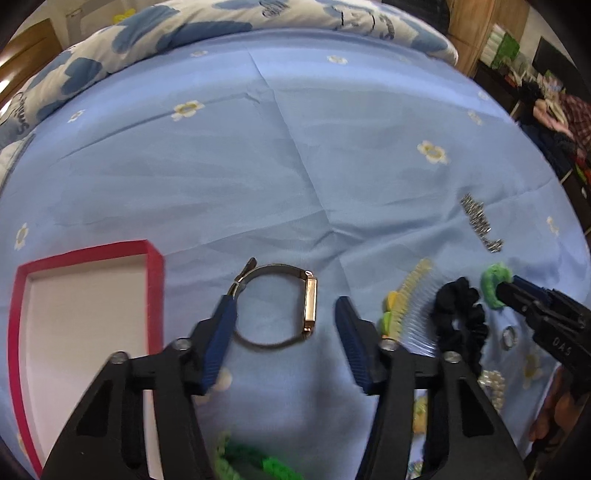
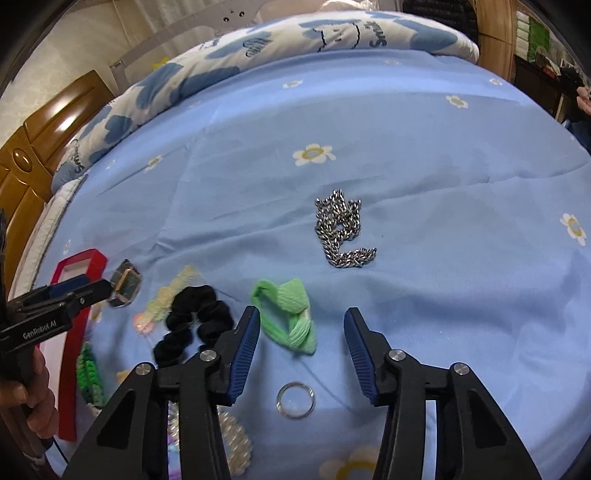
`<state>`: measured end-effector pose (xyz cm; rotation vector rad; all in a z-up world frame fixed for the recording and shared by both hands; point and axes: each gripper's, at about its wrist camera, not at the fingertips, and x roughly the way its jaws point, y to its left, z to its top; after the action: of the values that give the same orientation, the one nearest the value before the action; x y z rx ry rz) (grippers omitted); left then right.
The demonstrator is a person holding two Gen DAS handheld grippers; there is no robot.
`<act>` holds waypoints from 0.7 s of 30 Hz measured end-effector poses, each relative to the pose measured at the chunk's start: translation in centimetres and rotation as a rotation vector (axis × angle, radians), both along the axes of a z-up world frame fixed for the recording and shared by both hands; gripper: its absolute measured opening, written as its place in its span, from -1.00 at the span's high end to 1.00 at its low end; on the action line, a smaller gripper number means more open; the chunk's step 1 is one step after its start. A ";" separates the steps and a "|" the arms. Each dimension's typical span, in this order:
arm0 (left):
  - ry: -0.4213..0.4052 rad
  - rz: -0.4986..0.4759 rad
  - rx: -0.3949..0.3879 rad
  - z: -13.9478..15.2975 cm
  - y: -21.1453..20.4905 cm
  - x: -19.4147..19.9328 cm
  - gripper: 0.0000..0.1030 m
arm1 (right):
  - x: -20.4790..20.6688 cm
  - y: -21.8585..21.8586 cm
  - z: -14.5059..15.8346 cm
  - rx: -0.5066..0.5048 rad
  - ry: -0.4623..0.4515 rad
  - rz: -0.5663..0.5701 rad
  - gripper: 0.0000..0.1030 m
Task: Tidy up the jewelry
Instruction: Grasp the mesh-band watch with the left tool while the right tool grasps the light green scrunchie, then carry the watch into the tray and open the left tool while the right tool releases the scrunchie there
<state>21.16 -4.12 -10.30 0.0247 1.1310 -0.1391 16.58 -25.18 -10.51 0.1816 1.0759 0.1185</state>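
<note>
A gold watch (image 1: 291, 306) with a dark mesh band lies on the blue bedsheet between the open fingers of my left gripper (image 1: 286, 314); it also shows in the right wrist view (image 2: 125, 284). A red-rimmed box (image 1: 85, 332) with a white inside sits to the left. My right gripper (image 2: 301, 332) is open, with a green hair tie (image 2: 291, 317) just ahead between its fingers and a silver ring (image 2: 295, 400) lower between them. A silver chain (image 2: 341, 229) lies farther ahead. A black scrunchie (image 2: 192, 325) lies to its left.
A yellow and clear hair comb (image 1: 413, 306) lies beside the scrunchie. A green braided band (image 2: 88, 373) and a pearl bracelet (image 2: 232, 439) lie near the front edge. A folded quilt (image 1: 221, 22) lines the far side. Wooden headboard (image 2: 33, 155) at left.
</note>
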 end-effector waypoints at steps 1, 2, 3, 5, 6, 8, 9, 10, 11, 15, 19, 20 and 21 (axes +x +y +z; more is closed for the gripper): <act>0.008 -0.006 0.002 -0.4 -0.2 0.2 0.23 | 0.1 -0.1 -0.3 0.006 0.008 0.000 0.27; 0.022 -0.015 0.001 -1.0 -0.4 0.4 0.43 | 0.2 -0.2 -0.6 0.011 0.012 -0.002 0.31; 0.032 -0.022 -0.003 -1.3 -0.5 0.6 0.62 | 0.2 -0.3 -0.7 0.013 0.012 -0.005 0.40; 0.040 -0.044 -0.022 -1.8 -0.8 0.6 0.81 | 0.2 -0.5 -0.8 0.018 0.007 -0.010 0.51; 0.034 -0.049 -0.015 -1.8 -1.0 0.5 0.86 | 0.2 -0.6 -0.7 0.019 0.004 -0.012 0.65; 0.025 -0.054 -0.009 -1.6 -1.1 0.2 0.87 | 0.1 -0.8 -0.6 0.028 0.002 -0.016 0.72; 0.024 -0.052 -0.021 -1.4 -1.0 0.0 0.87 | 0.3 -0.6 -0.6 0.032 -0.002 -0.017 0.72; 0.023 -0.050 -0.029 -1.2 -0.8 -0.2 0.87 | 0.1 -0.7 -0.4 0.037 -0.007 -0.017 0.72; 0.020 -0.046 -0.035 -0.9 -0.6 -0.4 0.87 | -0.1 -0.7 -0.1 0.041 -0.012 -0.017 0.72; -0.004 -0.031 -0.078 0.5 0.1 -1.5 0.87 | -0.7 -0.9 1.0 0.068 -0.034 -0.027 0.72; -0.033 -0.019 -0.121 2.4 0.9 -2.9 0.87 | -1.5 -0.4 2.3 0.092 -0.058 -0.017 0.72; -0.041 -0.016 -0.133 2.9 1.2 -3.2 0.87 | -1.7 -0.2 2.7 0.099 -0.065 -0.012 0.72; -0.049 -0.013 -0.139 3.4 1.4 -3.7 0.87 | -1.8 0.0 3.0 0.103 -0.068 -0.007 0.72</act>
<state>17.47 -2.70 -6.87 -0.0881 1.0703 -0.2270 14.79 -25.14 -7.54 0.2725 1.0019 0.1730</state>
